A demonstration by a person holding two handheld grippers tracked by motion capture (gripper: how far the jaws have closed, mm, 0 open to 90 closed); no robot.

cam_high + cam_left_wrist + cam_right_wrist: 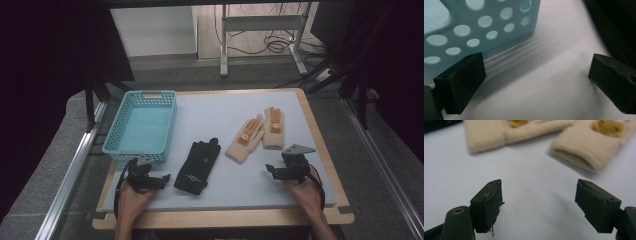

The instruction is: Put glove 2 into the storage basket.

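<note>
A turquoise basket (142, 125) stood at the mat's far left corner; right of it lay a black glove (198, 165), then two beige gloves (255, 135) side by side. Nearer the person than the beige gloves, the right gripper (538, 202) hovered with jaws wide apart and empty. The left gripper (535, 82), just beside the basket's near wall, was likewise spread and held nothing.

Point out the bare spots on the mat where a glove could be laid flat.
Free: the far strip beyond the beige gloves and beside the blue basket; the near strip between the black glove and the right gripper. Crowded: the middle, where the gloves lie, and the near left corner by the left gripper.
</note>
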